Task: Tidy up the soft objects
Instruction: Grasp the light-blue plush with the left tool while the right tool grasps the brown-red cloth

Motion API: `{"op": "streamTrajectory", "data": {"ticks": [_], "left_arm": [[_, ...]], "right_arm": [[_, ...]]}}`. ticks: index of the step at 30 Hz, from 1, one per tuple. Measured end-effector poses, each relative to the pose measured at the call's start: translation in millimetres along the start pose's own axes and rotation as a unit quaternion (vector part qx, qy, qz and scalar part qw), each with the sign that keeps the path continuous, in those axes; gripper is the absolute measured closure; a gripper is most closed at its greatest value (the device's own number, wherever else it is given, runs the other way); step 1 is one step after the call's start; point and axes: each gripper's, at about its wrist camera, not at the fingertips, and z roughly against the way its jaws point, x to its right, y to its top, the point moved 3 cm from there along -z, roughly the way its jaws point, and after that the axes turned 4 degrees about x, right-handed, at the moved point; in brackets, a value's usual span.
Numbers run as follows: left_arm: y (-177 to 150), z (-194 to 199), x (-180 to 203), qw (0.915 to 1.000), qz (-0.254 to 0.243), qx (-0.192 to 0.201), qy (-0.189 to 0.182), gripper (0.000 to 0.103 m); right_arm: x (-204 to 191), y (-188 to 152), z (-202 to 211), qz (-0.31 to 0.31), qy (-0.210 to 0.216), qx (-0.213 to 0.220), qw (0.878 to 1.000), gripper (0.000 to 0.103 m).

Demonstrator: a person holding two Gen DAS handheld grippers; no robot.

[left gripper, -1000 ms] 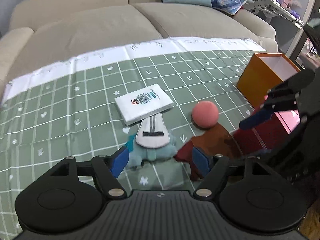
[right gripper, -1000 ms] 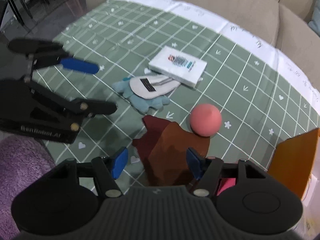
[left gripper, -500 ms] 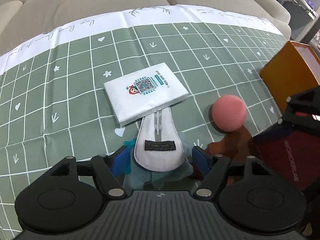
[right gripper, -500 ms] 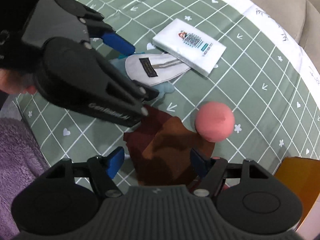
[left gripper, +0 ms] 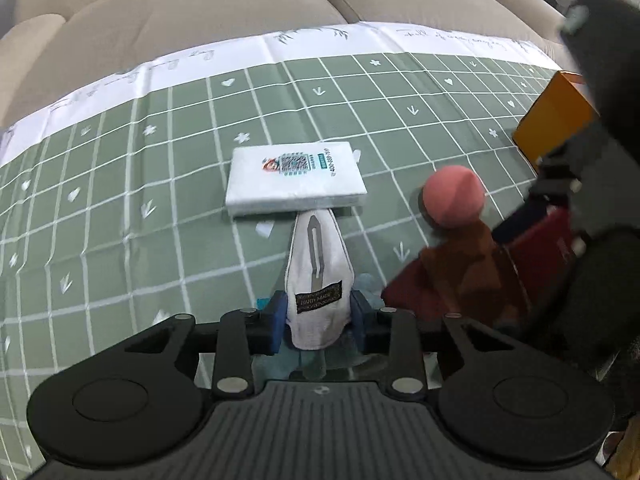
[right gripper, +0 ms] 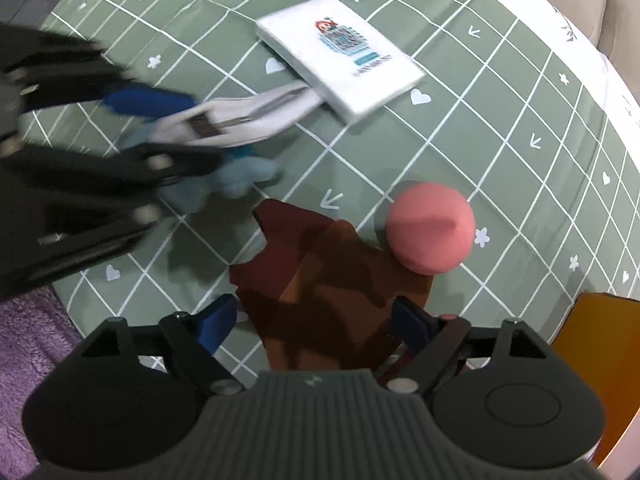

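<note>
Closest in on the left wrist view, the left tool (left gripper: pixel 318 322) has its blue pads pinched in tight on the near end of the white fabric pouch (left gripper: pixel 318 272), the end with the black label. The pouch's far tip is tucked under the white tissue pack (left gripper: pixel 295 178). Beneath the pouch, just peeking out by the pads, sits the light blue plush (right gripper: pixel 240 176), resting on the green grid cloth (left gripper: pixel 160 208).

Over on the right wrist view, the right tool (right gripper: pixel 310 318) is spread wide, its pads either side of the brown-and-maroon cloth (right gripper: pixel 320 276) with nothing gripped; whether the pads touch the cloth I cannot tell. That cloth lies flat on the grid cloth, just right of the plush.

A little further out, the pink ball (right gripper: pixel 430 228) sits against the far right edge of the brown cloth. To the right, the orange box (left gripper: pixel 556 120) stands on the cloth near its edge, partly hidden by the blurred right tool.

Beyond the tissue pack comes the white printed border of the cloth, and behind it the beige sofa (left gripper: pixel 200 12).
</note>
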Motion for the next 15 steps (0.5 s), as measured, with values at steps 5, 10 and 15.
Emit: {"op": "streamTrajectory", "data": {"ticks": [5, 10, 15], "left_arm": [[-22, 24, 3, 0.9998, 0.020, 0.005, -0.004, 0.066], [-46, 41, 2, 0.9989, 0.044, 0.013, 0.007, 0.066], [-62, 47, 2, 0.9973, 0.071, 0.017, 0.002, 0.066]], "right_arm": [[-3, 3, -12, -0.023, 0.015, -0.028, 0.999, 0.018], [0, 7, -28, -0.056, 0.015, -0.043, 0.997, 0.020], [-1, 7, -31, -0.061, 0.002, -0.038, 0.997, 0.022]]}}
